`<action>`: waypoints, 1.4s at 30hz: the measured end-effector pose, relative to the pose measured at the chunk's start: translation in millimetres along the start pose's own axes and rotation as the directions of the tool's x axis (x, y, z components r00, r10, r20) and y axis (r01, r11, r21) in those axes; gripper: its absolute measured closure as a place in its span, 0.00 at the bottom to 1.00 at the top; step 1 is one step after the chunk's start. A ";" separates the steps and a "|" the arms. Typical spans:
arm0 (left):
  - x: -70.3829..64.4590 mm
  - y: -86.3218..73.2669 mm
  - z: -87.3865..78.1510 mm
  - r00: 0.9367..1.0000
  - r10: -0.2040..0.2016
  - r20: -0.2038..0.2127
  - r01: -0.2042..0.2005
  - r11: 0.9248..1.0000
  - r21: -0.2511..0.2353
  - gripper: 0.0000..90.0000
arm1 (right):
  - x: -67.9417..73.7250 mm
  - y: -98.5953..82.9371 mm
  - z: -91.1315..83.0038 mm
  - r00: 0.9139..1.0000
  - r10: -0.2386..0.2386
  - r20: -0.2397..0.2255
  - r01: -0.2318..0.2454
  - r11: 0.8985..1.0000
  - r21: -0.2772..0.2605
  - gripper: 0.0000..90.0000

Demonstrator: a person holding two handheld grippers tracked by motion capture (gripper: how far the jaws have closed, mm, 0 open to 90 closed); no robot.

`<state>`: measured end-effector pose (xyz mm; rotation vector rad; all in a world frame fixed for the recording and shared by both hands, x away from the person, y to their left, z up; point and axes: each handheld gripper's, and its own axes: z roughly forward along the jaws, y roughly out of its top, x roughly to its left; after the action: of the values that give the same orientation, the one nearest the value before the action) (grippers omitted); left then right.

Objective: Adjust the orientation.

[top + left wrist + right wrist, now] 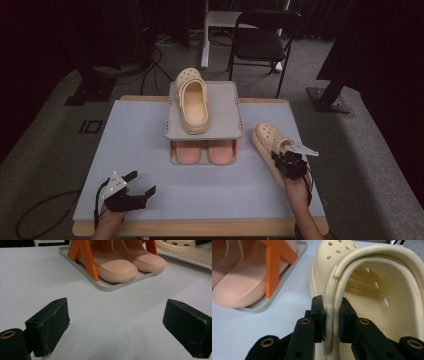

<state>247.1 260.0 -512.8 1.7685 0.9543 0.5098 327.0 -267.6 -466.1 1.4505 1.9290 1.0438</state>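
A cream clog (pixel 267 141) lies on the table at the right, toe pointing away. My right gripper (pixel 286 161) is shut on the clog's side wall and heel strap (pixel 331 315), one jaw inside the shoe and one outside. A matching cream clog (pixel 191 100) rests on the top shelf of a grey two-level shoe rack (pixel 224 117). Two pink slippers (pixel 205 151) sit on the lower tray (pixel 110 286) between orange legs (pixel 87 260). Near the front left edge of the table my left gripper (pixel 141 184) stands open and holds nothing.
The blue-grey mat (pixel 140 145) covers the wooden table (pixel 200 227). A black folding chair (pixel 262 37) and a white stand post (pixel 204 35) are on the carpet beyond the table. Cables (pixel 150 65) run across the floor at the back left.
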 end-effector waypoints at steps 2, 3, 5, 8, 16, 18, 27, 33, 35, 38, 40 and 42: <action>0.0 0.0 -0.1 1.000 0.001 0.000 -0.001 1.000 -0.001 0.08 | 1.3 -1.3 -0.4 1.000 0.002 -0.005 -0.002 1.000 -0.002 0.86; 0.2 -0.1 0.0 1.000 0.000 0.000 0.000 1.000 -0.001 0.08 | 4.4 -3.5 -1.2 1.000 -0.002 -0.011 0.002 1.000 0.006 0.86; 0.5 -0.2 0.2 1.000 -0.001 0.000 0.001 1.000 0.000 0.08 | 6.3 -5.6 -0.7 1.000 -0.001 -0.026 0.001 1.000 0.008 0.86; 0.7 -0.5 0.4 1.000 -0.001 0.000 0.001 1.000 0.000 0.08 | 9.3 -8.7 1.4 1.000 -0.006 -0.029 0.007 1.000 0.018 0.86; 1.5 -0.9 0.2 1.000 0.005 0.001 -0.005 1.000 0.003 0.08 | 12.1 -15.9 8.7 0.998 -0.019 -0.061 0.022 0.999 0.046 0.86; 1.0 -0.9 0.4 1.000 0.009 0.002 -0.009 1.000 0.004 0.08 | 14.2 -17.6 11.7 0.997 -0.036 -0.070 0.040 0.997 0.060 0.86; 1.1 -1.2 0.8 1.000 0.005 0.002 -0.005 1.000 0.005 0.08 | 7.6 -13.8 -2.3 0.991 -0.021 -0.134 0.025 0.999 0.023 0.68; -0.3 -1.1 1.3 1.000 0.003 0.002 -0.003 1.000 0.004 0.08 | -7.2 -10.3 -19.0 0.993 -0.019 -0.118 0.014 0.999 -0.049 0.58; 0.3 -1.2 1.2 1.000 0.000 0.002 0.000 1.000 0.004 0.08 | -14.6 -9.7 -21.9 0.994 -0.001 -0.112 -0.005 0.999 -0.054 0.55; 0.4 -1.4 1.4 1.000 0.003 0.001 -0.003 1.000 0.005 0.08 | -25.7 -9.6 -25.0 0.997 -0.001 -0.081 -0.004 0.998 -0.067 0.55; 0.1 -1.4 1.6 1.000 0.003 0.001 -0.004 1.000 0.008 0.08 | -34.8 -9.4 -26.1 0.998 0.004 -0.062 -0.008 0.998 -0.069 0.54; -0.1 -1.3 1.9 1.000 0.002 0.002 -0.003 1.000 0.008 0.08 | -41.9 -9.5 -26.9 0.998 0.017 -0.058 -0.022 0.997 -0.076 0.53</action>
<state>247.9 259.1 -514.8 1.7769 0.9538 0.5063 313.7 -316.1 -460.5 1.4140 1.8956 1.1671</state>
